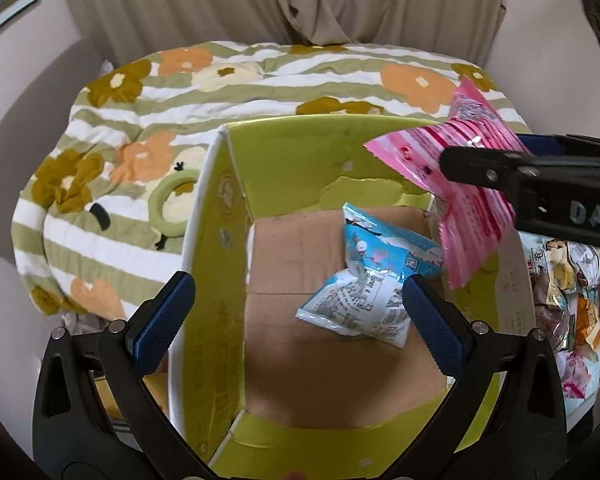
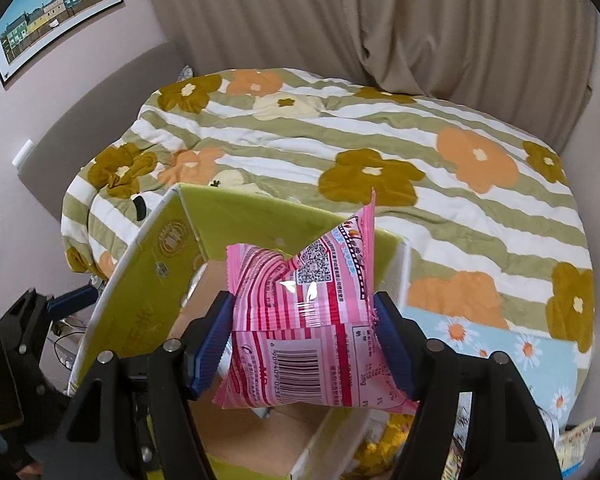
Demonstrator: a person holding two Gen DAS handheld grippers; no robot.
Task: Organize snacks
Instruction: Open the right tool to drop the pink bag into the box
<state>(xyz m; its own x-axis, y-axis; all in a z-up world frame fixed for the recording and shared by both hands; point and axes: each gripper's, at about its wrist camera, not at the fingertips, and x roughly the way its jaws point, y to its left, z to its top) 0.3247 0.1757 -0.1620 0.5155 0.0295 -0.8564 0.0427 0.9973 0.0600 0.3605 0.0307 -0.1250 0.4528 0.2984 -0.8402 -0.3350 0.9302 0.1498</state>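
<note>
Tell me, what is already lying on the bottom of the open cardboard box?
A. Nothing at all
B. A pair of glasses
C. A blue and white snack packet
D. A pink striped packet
C: the left wrist view shows a blue and white snack packet lying on the brown floor of the cardboard box, while the pink striped packet is pinched in the right gripper above the box.

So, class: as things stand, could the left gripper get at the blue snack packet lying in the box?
Probably yes. The left gripper hangs open right over the blue snack packet in the open-topped box; only the pink packet, held by the right gripper, crowds one side.
</note>
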